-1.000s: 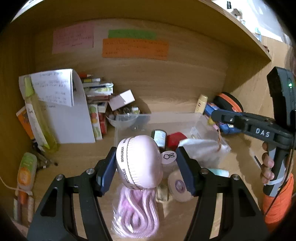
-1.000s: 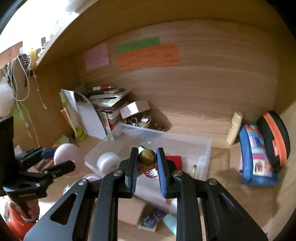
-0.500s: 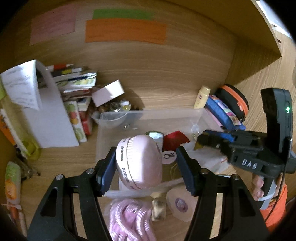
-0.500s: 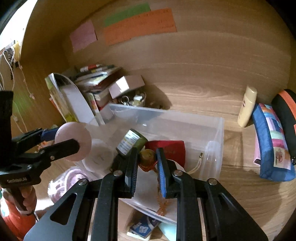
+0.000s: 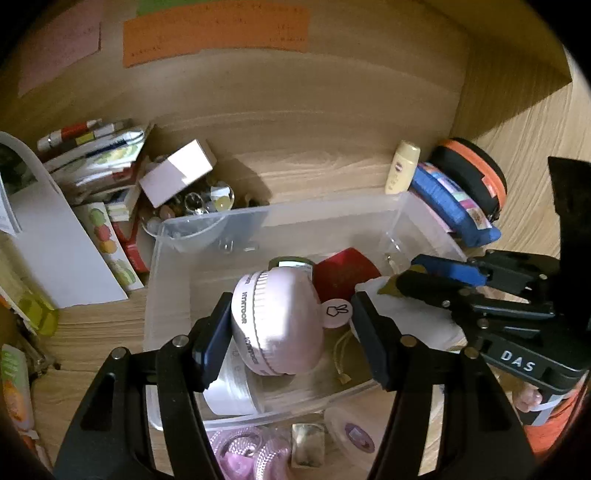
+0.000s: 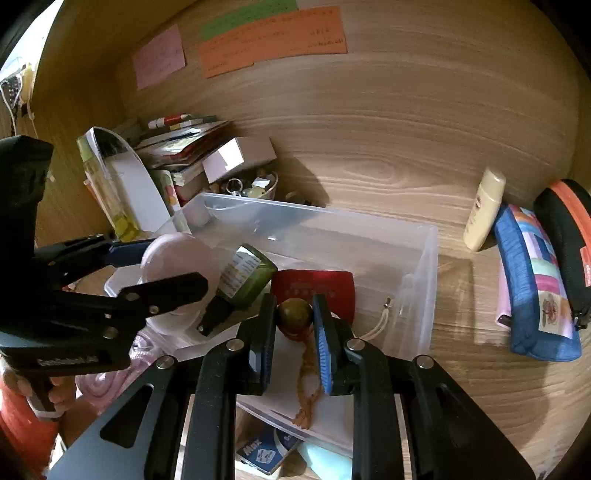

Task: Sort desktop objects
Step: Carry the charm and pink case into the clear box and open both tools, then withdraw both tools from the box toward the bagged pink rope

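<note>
Tongs (image 5: 288, 332) over clear bin (image 5: 424, 218); green bottle (image 6: 243, 277), red pouch (image 6: 314, 291) inside.

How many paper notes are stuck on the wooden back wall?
3: a pink note at the left, a green note at the top, an orange note just below the green one. None seems hidden.

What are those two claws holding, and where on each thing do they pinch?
The left gripper pinches a pink round gadget across its sides. The right gripper pinches a brown bead across its middle, its orange tassel dangling below.
</note>
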A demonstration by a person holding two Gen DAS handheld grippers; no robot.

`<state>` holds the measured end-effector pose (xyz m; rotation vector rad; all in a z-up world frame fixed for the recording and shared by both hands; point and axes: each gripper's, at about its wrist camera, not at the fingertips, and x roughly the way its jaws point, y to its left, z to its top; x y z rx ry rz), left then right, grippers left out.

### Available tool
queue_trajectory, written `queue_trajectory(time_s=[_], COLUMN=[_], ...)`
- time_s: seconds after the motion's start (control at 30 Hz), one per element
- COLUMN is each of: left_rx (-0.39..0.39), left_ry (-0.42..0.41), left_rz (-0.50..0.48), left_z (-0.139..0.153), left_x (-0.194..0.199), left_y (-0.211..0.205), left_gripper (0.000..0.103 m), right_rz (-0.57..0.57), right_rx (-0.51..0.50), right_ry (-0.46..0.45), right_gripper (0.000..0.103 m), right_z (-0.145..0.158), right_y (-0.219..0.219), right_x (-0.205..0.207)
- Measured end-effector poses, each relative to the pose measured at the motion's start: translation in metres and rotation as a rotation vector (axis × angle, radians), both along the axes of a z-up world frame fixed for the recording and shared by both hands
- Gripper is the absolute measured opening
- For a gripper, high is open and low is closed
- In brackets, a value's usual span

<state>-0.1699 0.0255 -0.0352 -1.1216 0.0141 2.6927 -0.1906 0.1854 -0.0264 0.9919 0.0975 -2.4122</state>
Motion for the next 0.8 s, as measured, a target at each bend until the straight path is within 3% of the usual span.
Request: queue_trajectory(time_s=[0.17,0.23,0.37,0.57,0.63,0.8], left_rx=[0.0,-0.001,0.011,0.017,0.023,0.025], left_ry=[-0.022,-0.027,-0.013,0.017,0.025,0.058], left_rz=[-0.001,-0.001,-0.001,0.004,0.013,0.035], left_z=[-0.004,-0.005,0.002,0.018,0.023,0.038], left_x=[-0.002,-0.002,0.003,0.017,0.022,0.038], left_y=[0.001,0.001,0.0,-0.003,-0.008,-0.021], left_gripper=[0.063,0.063,0.063,0.064,0.068,0.074], right_rz=[0.007,0.005,-0.001,0.004,0.01,-0.003], right_rx=[0.003,0.004,0.003,0.003,-0.012,-0.02], right_ry=[-0.02,-0.023,-0.002,0.032,0.045,0.104], right_gripper=[0.021,0.026,0.045,0.055,0.058,0.075], right_z=[-0.002,-0.002,0.003,0.012,0.018,0.034], right_y=[-0.001,-0.001,-0.001,-0.001,0.0,0.0], right_x=[-0.001,-0.001,0.002,0.008,0.011,0.025])
